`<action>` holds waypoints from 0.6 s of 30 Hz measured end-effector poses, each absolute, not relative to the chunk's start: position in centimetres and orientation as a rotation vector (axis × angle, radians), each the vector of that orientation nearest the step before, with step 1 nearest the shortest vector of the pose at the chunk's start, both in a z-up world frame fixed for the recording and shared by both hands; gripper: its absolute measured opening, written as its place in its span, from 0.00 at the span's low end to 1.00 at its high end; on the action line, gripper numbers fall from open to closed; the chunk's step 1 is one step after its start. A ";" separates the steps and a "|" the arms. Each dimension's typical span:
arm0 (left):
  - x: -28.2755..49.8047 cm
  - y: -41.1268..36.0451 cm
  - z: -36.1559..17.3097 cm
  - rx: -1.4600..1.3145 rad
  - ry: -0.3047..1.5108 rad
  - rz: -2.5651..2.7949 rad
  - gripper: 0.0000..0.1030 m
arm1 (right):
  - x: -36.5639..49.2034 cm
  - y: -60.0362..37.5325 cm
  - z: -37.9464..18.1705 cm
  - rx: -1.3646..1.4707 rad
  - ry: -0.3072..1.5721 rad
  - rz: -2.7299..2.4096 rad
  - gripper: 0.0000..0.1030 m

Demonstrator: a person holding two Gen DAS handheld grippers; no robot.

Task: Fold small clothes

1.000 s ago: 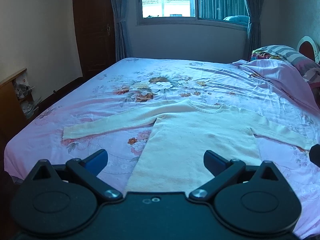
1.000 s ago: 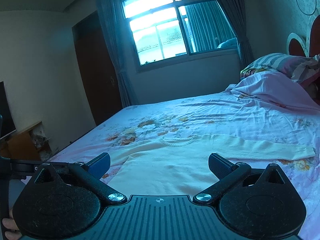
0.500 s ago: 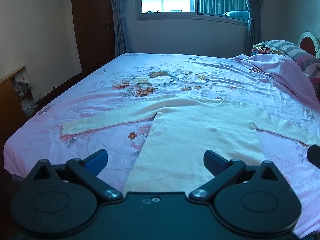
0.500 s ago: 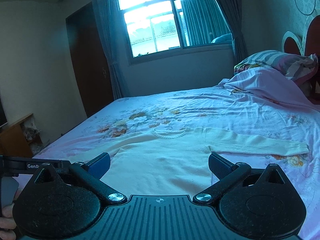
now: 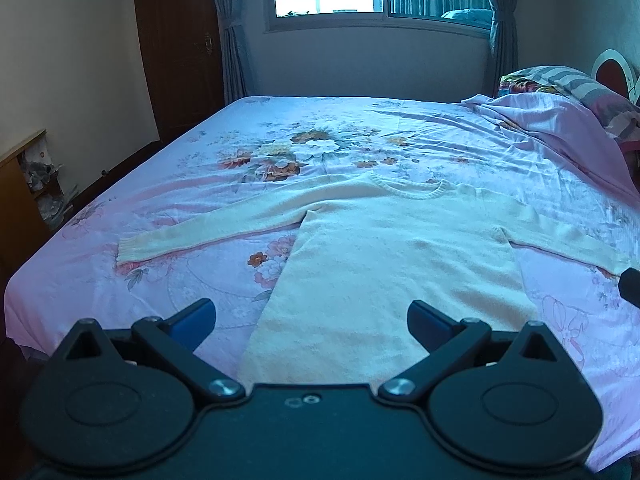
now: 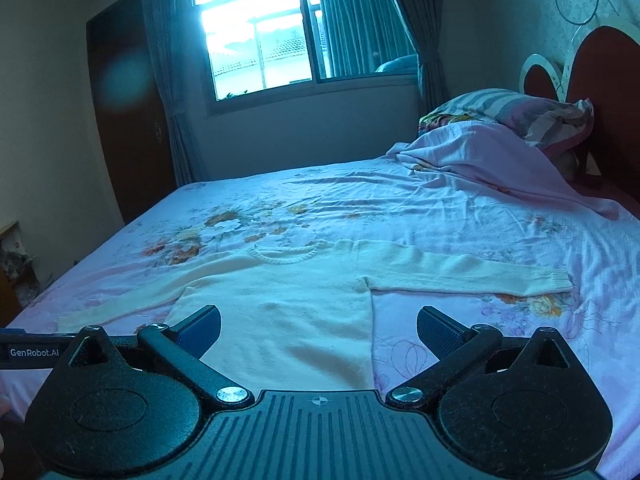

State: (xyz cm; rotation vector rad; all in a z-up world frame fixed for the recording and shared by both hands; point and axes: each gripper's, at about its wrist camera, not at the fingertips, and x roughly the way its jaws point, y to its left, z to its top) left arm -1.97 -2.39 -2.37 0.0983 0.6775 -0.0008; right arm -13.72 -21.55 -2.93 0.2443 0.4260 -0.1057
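Here, a cream long-sleeved knit sweater (image 5: 384, 264) lies flat on its back across a pink floral cotton bedsheet (image 5: 208, 280), its fuzzy body running toward the near edge of the bed and its ribbed round neckline pointing at the far window. From the left: the left sleeve stretches out straight to a ribbed cuff, the trunk spreads as a smooth, slightly tapering panel, and the right sleeve reaches out level to its own ribbed cuff. The black plastic left gripper (image 5: 310, 316) hovers above the hem with its blue-padded fingers spread wide, holding nothing. The black plastic right gripper (image 6: 318, 328) hangs likewise over the right half of the hem — jaws apart, empty. Further right, a rumpled pink blanket (image 6: 480, 152) heaps against a striped pillow (image 6: 512, 108).
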 end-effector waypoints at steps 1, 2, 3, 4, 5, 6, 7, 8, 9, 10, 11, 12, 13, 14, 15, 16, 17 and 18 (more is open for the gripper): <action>-2.0 -2.4 -2.4 0.099 0.679 -0.001 0.98 | -13.7 -21.7 -2.9 0.252 0.430 -0.109 1.00; -2.0 -2.4 -2.5 0.100 0.681 -0.001 0.98 | -13.6 -21.8 -3.0 0.258 0.433 -0.112 1.00; -2.0 -2.4 -2.5 0.099 0.683 -0.001 0.98 | -13.6 -21.9 -3.0 0.261 0.436 -0.114 1.00; -1.9 -2.4 -2.5 0.096 0.685 0.000 0.98 | -13.5 -22.0 -3.1 0.263 0.439 -0.117 1.00; -1.9 -2.3 -2.6 0.093 0.688 -0.001 0.98 | -13.6 -22.0 -3.1 0.264 0.440 -0.118 1.00; -1.9 -2.3 -2.6 0.092 0.691 0.001 0.98 | -13.6 -22.0 -3.1 0.264 0.441 -0.120 1.00; -1.9 -2.3 -2.6 0.092 0.693 0.002 0.98 | -13.6 -22.0 -3.1 0.262 0.442 -0.122 1.00; -1.9 -2.2 -2.7 0.092 0.693 0.003 0.98 | -13.6 -21.9 -3.1 0.260 0.445 -0.124 1.00; -1.8 -2.2 -2.7 0.091 0.694 0.005 0.98 | -13.6 -21.9 -3.2 0.259 0.447 -0.124 1.00; -1.7 -2.2 -2.7 0.090 0.698 0.006 0.98 | -13.5 -21.9 -3.2 0.259 0.447 -0.123 1.00; -1.7 -2.2 -2.7 0.089 0.700 0.005 0.98 | -13.5 -21.8 -3.2 0.261 0.449 -0.123 1.00; -1.7 -2.1 -2.7 0.087 0.700 0.005 0.98 | -13.5 -21.8 -3.2 0.261 0.450 -0.124 1.00; -1.7 -2.1 -2.7 0.088 0.700 0.007 0.98 | -13.4 -21.7 -3.2 0.261 0.452 -0.125 1.00; -1.7 -2.1 -2.7 0.087 0.699 0.008 0.98 | -13.4 -21.8 -3.2 0.261 0.452 -0.125 1.00; -1.7 -2.1 -2.7 0.087 0.698 0.008 0.98 | -13.4 -21.8 -3.2 0.261 0.452 -0.127 1.00; -1.7 -2.1 -2.8 0.086 0.698 0.009 0.98 | -13.4 -21.8 -3.2 0.261 0.451 -0.128 1.00; -1.7 -2.1 -2.8 0.085 0.700 0.009 0.98 | -13.4 -21.8 -3.2 0.262 0.451 -0.127 1.00; -1.7 -2.1 -2.8 0.085 0.700 0.009 0.98 | -13.4 -21.7 -3.2 0.262 0.451 -0.127 1.00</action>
